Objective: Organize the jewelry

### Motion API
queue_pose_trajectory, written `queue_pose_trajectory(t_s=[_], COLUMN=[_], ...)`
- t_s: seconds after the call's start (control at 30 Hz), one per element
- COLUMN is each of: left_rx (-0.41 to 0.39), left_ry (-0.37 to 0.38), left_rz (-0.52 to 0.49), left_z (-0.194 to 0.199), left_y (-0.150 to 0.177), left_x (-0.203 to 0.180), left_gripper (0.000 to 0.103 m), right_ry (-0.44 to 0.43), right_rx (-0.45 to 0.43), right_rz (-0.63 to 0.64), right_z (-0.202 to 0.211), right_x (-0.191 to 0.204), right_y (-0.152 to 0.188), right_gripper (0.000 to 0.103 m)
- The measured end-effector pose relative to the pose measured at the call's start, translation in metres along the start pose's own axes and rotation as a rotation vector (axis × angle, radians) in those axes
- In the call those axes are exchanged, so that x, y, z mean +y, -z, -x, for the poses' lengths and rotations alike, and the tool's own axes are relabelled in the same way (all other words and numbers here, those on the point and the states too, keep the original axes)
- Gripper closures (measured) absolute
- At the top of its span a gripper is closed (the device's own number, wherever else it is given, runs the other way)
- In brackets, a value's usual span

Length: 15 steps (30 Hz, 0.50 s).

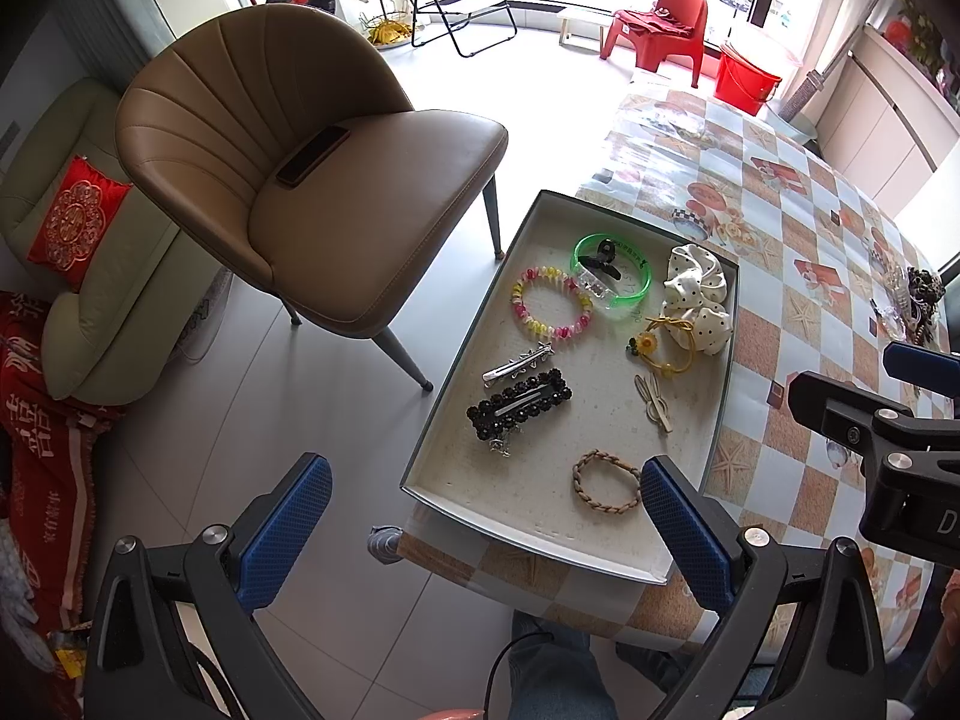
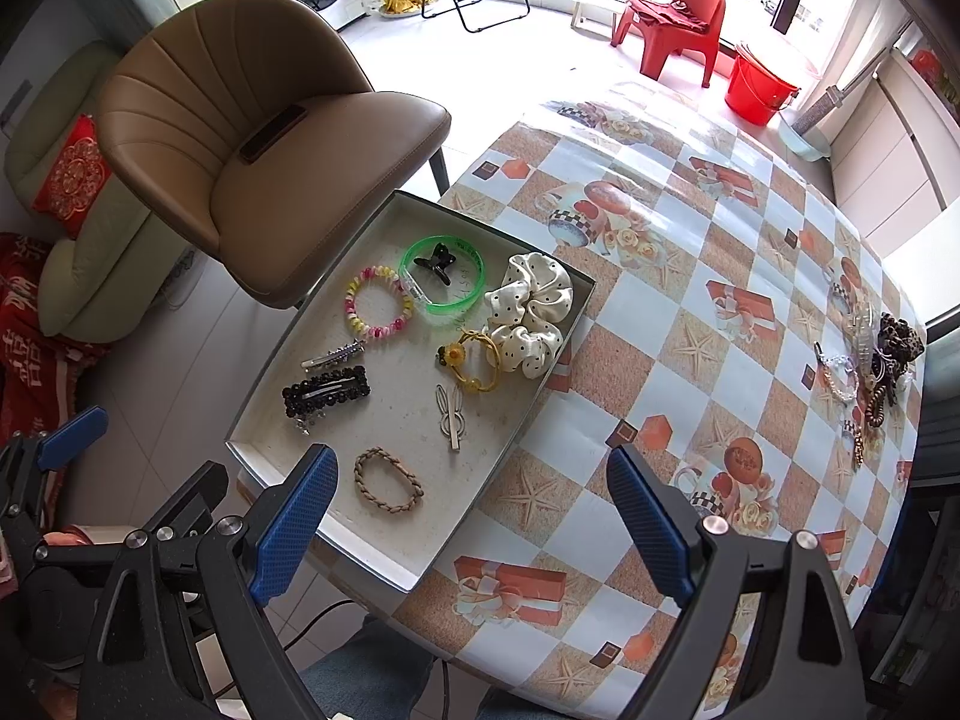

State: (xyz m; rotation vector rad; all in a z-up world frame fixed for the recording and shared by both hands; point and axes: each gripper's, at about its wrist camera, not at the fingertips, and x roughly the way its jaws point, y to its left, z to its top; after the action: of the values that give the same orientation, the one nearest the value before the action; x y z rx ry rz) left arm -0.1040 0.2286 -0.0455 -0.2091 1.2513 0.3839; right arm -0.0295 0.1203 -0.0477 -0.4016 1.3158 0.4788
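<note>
both sets of my fingers are spread wide and hold nothing: the left gripper (image 1: pixel 486 531) hangs off the near-left corner of the tray (image 1: pixel 420 420), the right gripper (image 2: pixel 474 525) over its near edge. most jewelry already lies in the tray: a braided bracelet (image 2: pixel 387 480) nearest me, a black beaded clip (image 2: pixel 326 392), a beaded bracelet (image 2: pixel 378 309), a green bangle (image 2: pixel 444 282), a polka-dot scrunchie (image 2: pixel 531 312) and a yellow flower tie (image 2: pixel 471 363). a loose pile (image 2: pixel 870 372) waits well apart at the far right of the worktop (image 2: pixel 660 312).

my worry is the tray: it juts past the worktop edge, so i judge a downward press on its near-left corner could tip it to the floor. the pile looks tangled, so pulling one piece may drag others, and the glossy cloth could let small pieces slide.

the bangle carries dark printing too small to read; red cloth at left shows chinese characters i cannot make out.
</note>
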Motion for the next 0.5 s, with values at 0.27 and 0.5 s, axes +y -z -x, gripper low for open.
queue_pose_trajectory(t_s=[0.27, 0.5], left_rx=[0.001, 0.001], left_ry=[-0.004, -0.005], left_rz=[0.004, 0.004], left_z=[-0.0005, -0.0007], left_y=[-0.0005, -0.0008], left_x=[0.0015, 0.0017], left_gripper=[0.000, 0.000], right_ry=[0.000, -0.001], right_rx=[0.000, 0.001], right_rz=[0.000, 0.000], right_z=[0.0001, 0.0002], right_x=[-0.0003, 0.0000], right_y=[0.0000, -0.0001], right_gripper=[0.010, 0.010])
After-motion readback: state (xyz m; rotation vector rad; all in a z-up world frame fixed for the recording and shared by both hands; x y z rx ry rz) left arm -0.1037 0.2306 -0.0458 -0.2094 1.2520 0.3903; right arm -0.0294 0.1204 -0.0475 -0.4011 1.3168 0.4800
